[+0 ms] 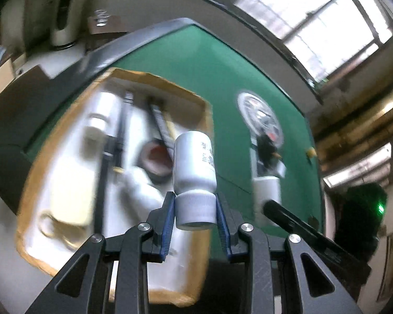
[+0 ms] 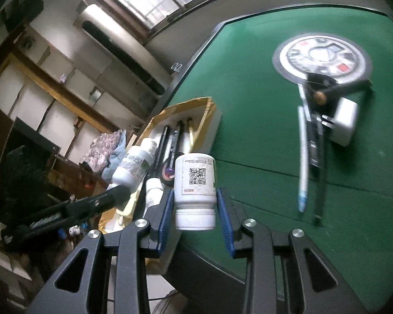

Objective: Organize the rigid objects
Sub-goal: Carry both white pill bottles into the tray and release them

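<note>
Green felt table (image 2: 249,120) with a dark raised rim, kinda like a game table. There's a round dial-looking disc (image 2: 322,57) set in the middle of it. Just beside the disc sits a small pile: a white plug adapter (image 2: 344,121), a white pen with a blue tip (image 2: 302,157) and some dark sticks, too blurry to tell apart. An open cardboard box (image 2: 182,110) sits at the table's edge.

QR code on white bottle (image 2: 195,180) label; printed text illegible.
</note>
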### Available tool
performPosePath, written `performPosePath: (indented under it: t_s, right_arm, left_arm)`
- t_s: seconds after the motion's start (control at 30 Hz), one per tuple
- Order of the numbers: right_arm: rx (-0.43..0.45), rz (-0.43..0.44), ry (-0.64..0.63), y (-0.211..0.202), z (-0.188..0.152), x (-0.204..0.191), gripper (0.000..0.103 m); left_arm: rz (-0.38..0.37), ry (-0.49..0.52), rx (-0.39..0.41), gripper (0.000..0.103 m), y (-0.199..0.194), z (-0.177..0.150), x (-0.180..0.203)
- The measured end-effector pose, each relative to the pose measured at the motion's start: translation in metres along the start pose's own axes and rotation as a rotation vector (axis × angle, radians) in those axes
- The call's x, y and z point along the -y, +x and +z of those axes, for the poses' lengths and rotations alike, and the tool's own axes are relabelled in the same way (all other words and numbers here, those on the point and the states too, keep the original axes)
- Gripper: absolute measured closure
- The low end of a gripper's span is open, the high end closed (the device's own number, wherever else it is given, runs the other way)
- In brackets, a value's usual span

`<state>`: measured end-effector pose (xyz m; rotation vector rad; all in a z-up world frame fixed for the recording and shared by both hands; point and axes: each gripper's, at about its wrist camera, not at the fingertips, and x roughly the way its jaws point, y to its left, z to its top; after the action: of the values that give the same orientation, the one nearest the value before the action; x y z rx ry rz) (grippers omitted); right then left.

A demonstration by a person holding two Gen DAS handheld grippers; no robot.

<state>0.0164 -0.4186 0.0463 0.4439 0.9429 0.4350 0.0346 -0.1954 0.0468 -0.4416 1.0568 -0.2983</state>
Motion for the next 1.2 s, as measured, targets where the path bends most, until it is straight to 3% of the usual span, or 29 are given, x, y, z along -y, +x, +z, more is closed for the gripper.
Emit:
performPosePath:
  t_s: [0.2,0.5,0.93,1.2]
  right_arm:
    - [-0.033,-0.02,-0.045,0.027,0.02,-0.02,0.07]
    - [-0.09,-0.094,-0.079,0.079,0.059,-0.031,0.07]
    - [-0.152,-0.204,-0.125,0.135,0.092,-0.044,0.07]
    - [-0.187,-0.226,-0.119,0.158,0.1,-0.047,0.07]
  left_arm:
    - [0.041,-0.052,-0.032,0.072,0.023,0.032,-0.03]
    - [0.061,-0.085,-0.063,0.072,0.055,0.06,-0.043]
    - [0.043,-0.122,-0.116,0.072,0.077,0.068,-0.055]
    - [0.023,-0.136,-0.12,0.072,0.077,0.068,-0.062]
